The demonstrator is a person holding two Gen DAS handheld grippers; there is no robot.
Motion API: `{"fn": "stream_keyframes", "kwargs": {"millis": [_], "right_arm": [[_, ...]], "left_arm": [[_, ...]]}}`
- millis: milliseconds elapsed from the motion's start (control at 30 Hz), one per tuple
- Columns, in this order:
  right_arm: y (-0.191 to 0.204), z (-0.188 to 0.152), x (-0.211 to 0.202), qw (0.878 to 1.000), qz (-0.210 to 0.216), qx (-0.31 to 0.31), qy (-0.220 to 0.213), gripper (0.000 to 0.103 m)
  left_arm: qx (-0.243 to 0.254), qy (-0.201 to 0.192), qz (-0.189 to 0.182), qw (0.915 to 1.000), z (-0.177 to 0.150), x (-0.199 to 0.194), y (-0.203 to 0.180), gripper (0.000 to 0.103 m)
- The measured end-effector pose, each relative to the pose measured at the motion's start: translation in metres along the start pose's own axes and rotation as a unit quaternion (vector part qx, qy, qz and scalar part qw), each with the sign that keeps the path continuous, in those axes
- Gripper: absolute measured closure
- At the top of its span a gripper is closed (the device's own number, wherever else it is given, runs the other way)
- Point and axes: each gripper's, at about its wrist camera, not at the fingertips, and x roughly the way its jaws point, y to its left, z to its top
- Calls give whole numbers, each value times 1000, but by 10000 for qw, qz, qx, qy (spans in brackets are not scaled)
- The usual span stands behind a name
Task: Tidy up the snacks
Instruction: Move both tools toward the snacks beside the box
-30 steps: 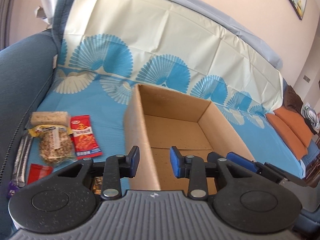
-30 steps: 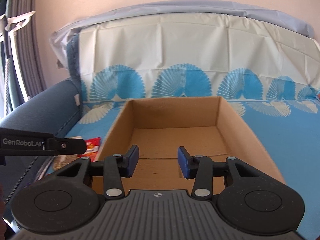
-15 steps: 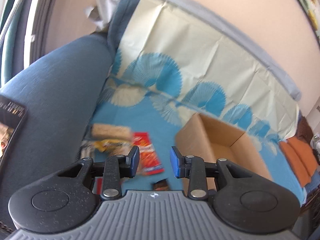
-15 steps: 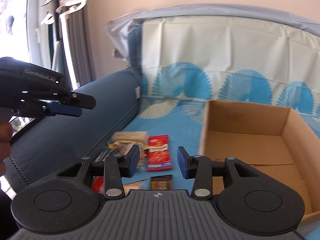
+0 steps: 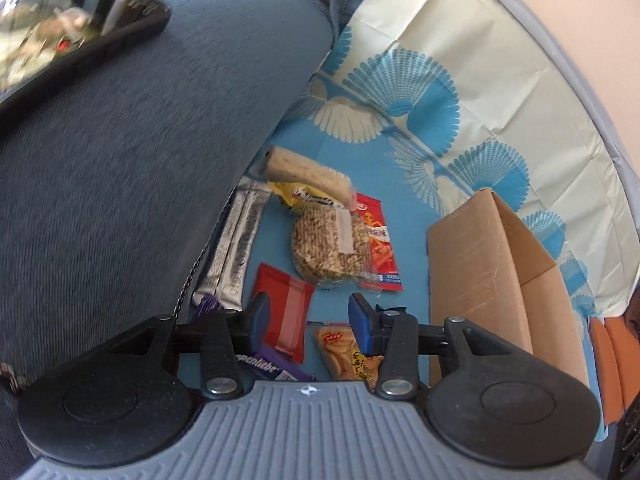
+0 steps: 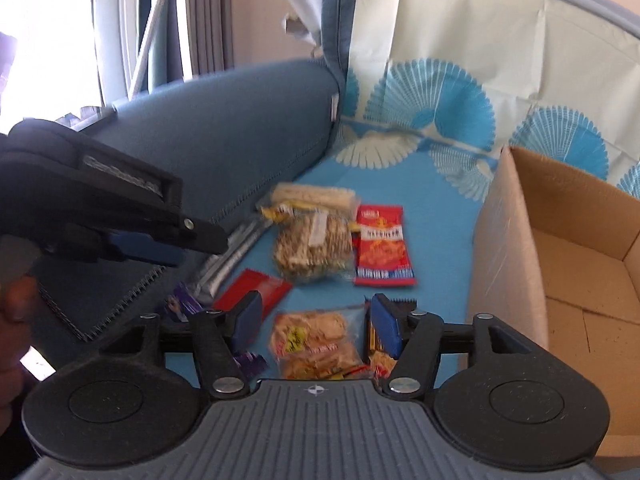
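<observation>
Snacks, loose lot, on the blue cloth (image 6: 436,216) between the sofa arm (image 6: 240,120) at left and the box (image 6: 516,240) at right.

- Cracker sleeve (image 6: 314,196): farthest, lying crosswise. Likely stiff but brittle; best taken across the middle, lightly.
- Seed cake (image 6: 312,250) in clear wrap: just near of the sleeve, its far end overlapping a yellow pack. Probably crumbly; a grip on the wrap's edge seems safer than on the cake.
- Red bag (image 6: 382,250): right of the seed cake, flat. Judged light, soft and slick; a pinch at a sealed end should hold.
- Silver sticks (image 5: 236,252): along the sofa arm. Thin, light; hard to lift flat, so an end looks the better hold.
- Red packet (image 5: 286,306): flat, nearer, right of the sticks.
- Purple bar (image 5: 262,366): nearest left, partly hidden under the left gripper.
- Biscuit bag (image 6: 314,340): nearest, in clear crinkly film; probably light and fragile.
- Dark pack (image 6: 374,344): right of the biscuit bag, mostly hidden behind a finger.

Box: brown cardboard, open-topped; the floor in view is bare.

Left gripper (image 5: 308,318): hovers over the red packet and purple bar, jaws opening, nothing clamped.
Right gripper (image 6: 316,322): hovers over the biscuit bag, jaws opening, the bag framed between them but not pressed.

Task barely begun, judging by the bare box.
</observation>
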Motion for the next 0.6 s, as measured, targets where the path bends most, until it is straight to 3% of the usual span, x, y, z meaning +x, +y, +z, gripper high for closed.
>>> {"fn": "stream_keyframes", "kwargs": {"millis": [67, 233, 333, 600], "right_arm": [[-3, -5, 7, 9999, 4, 45, 90, 31], [-7, -16, 23, 9994, -4, 97, 345, 31], [-8, -22, 24, 9995, 92, 100, 288, 30], [-4, -29, 21, 9996, 145, -169, 152, 31]], "left_arm": [[-124, 46, 56, 9999, -5, 1, -1, 52], [-193, 19, 245, 9995, -14, 1, -6, 41], [-210, 112, 331, 9992, -17, 7, -6, 37], [-101, 266, 524, 9982, -30, 22, -13, 34]]}}
